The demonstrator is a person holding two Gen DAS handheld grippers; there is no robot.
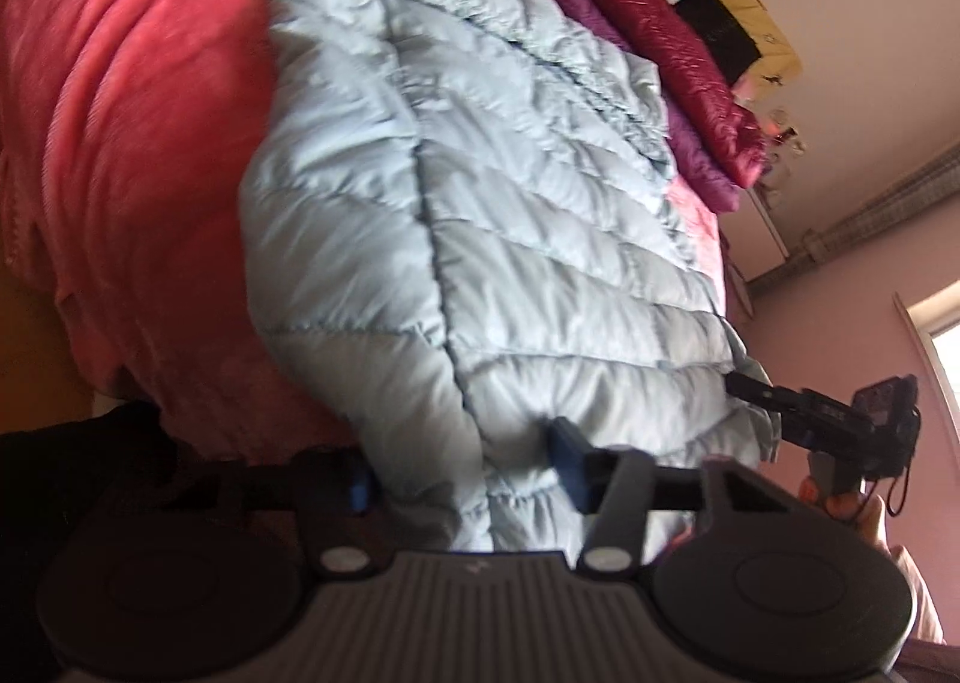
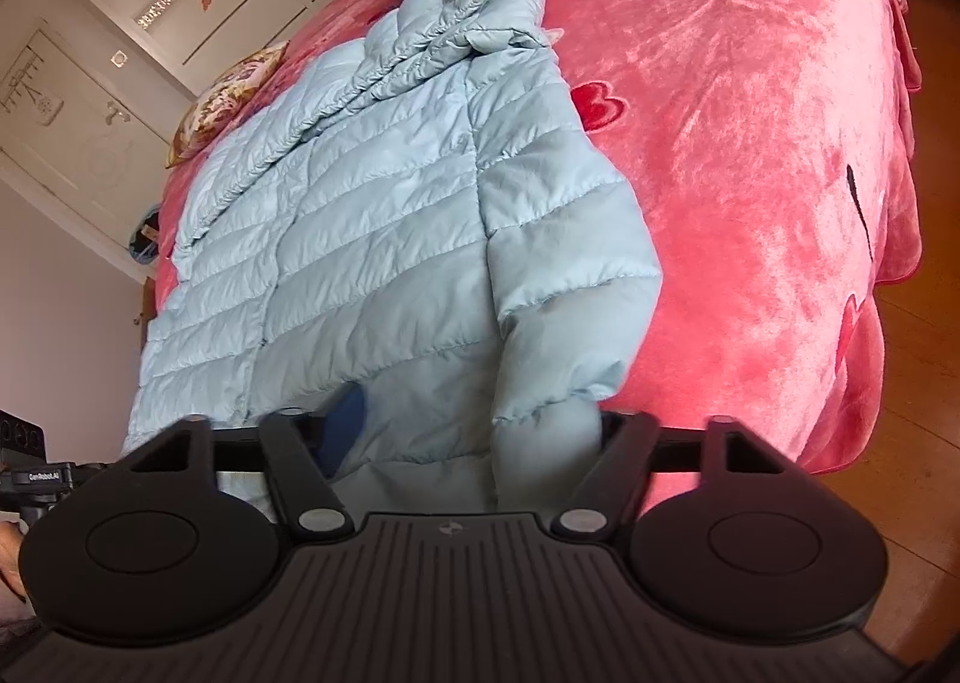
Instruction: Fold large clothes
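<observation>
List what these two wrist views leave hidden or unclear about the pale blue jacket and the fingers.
- Left wrist view: the jacket hem lies between the left gripper fingers; motion blur hides pad contact.
- Right wrist view: the sleeve covers one finger of the right gripper.
- Both views: the gripper bodies hide the jacket's nearest edge.

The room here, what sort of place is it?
Most likely a home bedroom: a bed under a pink heart-patterned blanket, folded bedding stacked at its far end, and white wardrobe doors along the wall.
</observation>
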